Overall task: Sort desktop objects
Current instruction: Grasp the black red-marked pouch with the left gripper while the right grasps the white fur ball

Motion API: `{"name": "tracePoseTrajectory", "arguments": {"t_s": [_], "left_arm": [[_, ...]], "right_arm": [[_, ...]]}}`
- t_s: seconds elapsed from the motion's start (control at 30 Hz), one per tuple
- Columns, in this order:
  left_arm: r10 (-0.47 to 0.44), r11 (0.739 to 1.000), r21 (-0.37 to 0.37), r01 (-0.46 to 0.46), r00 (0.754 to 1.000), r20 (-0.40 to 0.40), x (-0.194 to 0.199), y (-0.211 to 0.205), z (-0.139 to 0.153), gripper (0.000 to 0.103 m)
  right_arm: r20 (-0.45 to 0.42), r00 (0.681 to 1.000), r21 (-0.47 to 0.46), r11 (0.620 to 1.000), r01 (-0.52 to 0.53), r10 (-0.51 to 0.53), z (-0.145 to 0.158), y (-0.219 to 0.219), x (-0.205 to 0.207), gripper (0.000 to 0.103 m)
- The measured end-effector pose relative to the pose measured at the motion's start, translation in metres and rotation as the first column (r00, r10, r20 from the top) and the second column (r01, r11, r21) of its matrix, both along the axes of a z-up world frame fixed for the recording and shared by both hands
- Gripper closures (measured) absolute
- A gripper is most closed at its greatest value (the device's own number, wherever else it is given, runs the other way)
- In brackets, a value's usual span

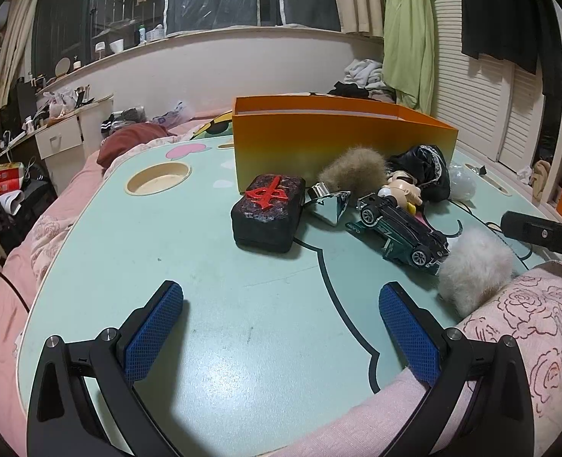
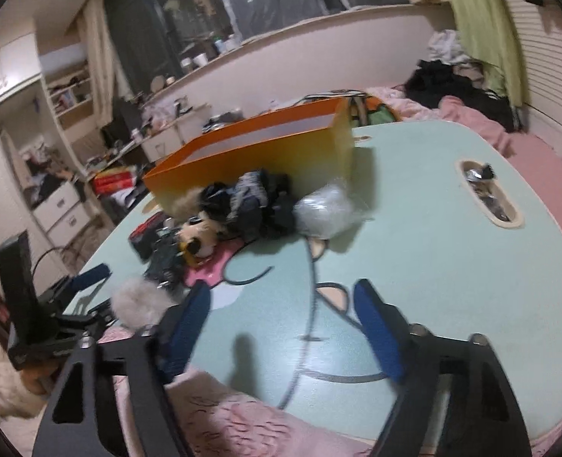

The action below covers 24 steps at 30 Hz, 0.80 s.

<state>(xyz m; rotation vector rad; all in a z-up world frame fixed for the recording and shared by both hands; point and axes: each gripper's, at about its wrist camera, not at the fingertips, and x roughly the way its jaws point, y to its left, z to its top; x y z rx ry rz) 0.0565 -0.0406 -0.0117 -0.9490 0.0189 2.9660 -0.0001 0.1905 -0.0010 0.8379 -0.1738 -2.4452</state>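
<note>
We have both grippers wide apart and holding nothing. Left gripper [image 1: 281, 323] hovers low over the near edge of the mint table [image 1: 166, 251]; right gripper [image 2: 281, 327] sits over the near-right part of the table, view motion-blurred.

Task things lie in 1 cluster just in front of the orange box [image 1: 319, 141], which stands open-topped at the far side:
- black mahjong-style block [image 1: 267, 217], red character on top, leftmost in the cluster
- chrome piece [image 1: 328, 205] just right of it
- tan fur ball [image 1: 353, 169] against the box wall
- green toy car [image 1: 403, 228], lying on its side
- small doll [image 1: 403, 190] with black lace fabric [image 1: 422, 171] behind the car
- white fur ball [image 1: 475, 266] nearest us, at the table's near-right edge
- crinkled clear wrap [image 2: 324, 209] to the right of the pile

Key relation: from the left gripper the block is straight ahead and slightly left of centre, its long axis running roughly away from us, tilted a bit right. So the short side faces the open jaws, and we judge it fits without rotating the wrist. Nothing lies between the left gripper and the block.

The right gripper is nearer the white fur ball and the wrap; in its view they lie ahead-left.

Our call: left takes the block first, box is directly behind it. Risk: nudging the chrome piece, which almost touches the block's right side.
</note>
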Motion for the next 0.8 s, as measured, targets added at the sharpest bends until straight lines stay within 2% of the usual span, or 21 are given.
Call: {"name": "tracePoseTrajectory", "arguments": {"t_s": [0.1, 0.23, 0.3, 0.33, 0.37, 0.47, 0.5, 0.53, 0.67, 0.7, 0.77, 0.8], "left_arm": [[0.000, 1.000, 0.002, 0.000, 1.000, -0.001, -0.001, 0.000, 0.000, 0.001], [0.000, 1.000, 0.001, 0.000, 1.000, 0.000, -0.001, 0.000, 0.000, 0.001], [0.000, 1.000, 0.001, 0.000, 1.000, 0.001, -0.001, 0.000, 0.000, 0.001], [0.000, 1.000, 0.001, 0.000, 1.000, 0.000, -0.001, 0.000, 0.000, 0.001], [0.002, 1.000, -0.001, -0.002, 1.000, 0.000, -0.001, 0.000, 0.000, 0.001], [-0.033, 0.999, 0.014, 0.033, 0.999, 0.004, -0.002, -0.001, 0.003, 0.002], [-0.059, 0.998, 0.026, 0.058, 0.998, 0.010, -0.001, -0.002, 0.005, 0.008], [-0.082, 0.996, 0.036, 0.081, 0.997, 0.014, -0.001, -0.003, 0.009, 0.014], [-0.092, 0.996, 0.008, 0.092, 0.995, -0.029, -0.007, -0.010, 0.037, 0.014], [-0.097, 0.995, -0.001, 0.097, 0.995, -0.021, -0.013, -0.011, 0.044, 0.014], [-0.134, 0.991, -0.022, 0.135, 0.990, 0.047, -0.032, -0.013, 0.049, 0.017], [-0.143, 0.989, -0.034, 0.146, 0.987, 0.077, -0.039, -0.012, 0.048, 0.023]], "right_arm": [[-0.080, 0.990, 0.007, 0.993, -0.114, 0.114, 0.016, -0.020, 0.020, 0.033], [-0.091, 0.963, 0.159, 0.959, -0.236, 0.253, 0.024, -0.066, 0.026, 0.033], [-0.043, 0.955, 0.251, 0.928, -0.275, 0.294, 0.014, -0.089, 0.024, 0.040], [0.009, 0.957, 0.315, 0.908, -0.277, 0.289, 0.004, -0.101, 0.020, 0.056], [0.022, 0.956, 0.319, 0.905, -0.283, 0.292, 0.001, -0.103, 0.018, 0.064], [-0.018, 0.959, 0.275, 0.923, -0.269, 0.284, 0.003, -0.091, 0.021, 0.066], [-0.029, 0.961, 0.260, 0.930, -0.258, 0.275, 0.003, -0.086, 0.021, 0.068], [-0.034, 0.963, 0.239, 0.937, -0.253, 0.269, 0.003, -0.080, 0.022, 0.079], [-0.043, 0.973, 0.164, 0.963, -0.215, 0.225, 0.005, -0.067, 0.018, 0.079], [-0.042, 0.977, 0.148, 0.968, -0.203, 0.211, 0.005, -0.065, 0.018, 0.079], [-0.042, 0.983, 0.121, 0.978, -0.172, 0.178, 0.004, -0.057, 0.016, 0.079], [-0.045, 0.985, 0.106, 0.982, -0.159, 0.165, 0.005, -0.054, 0.017, 0.080]]}}
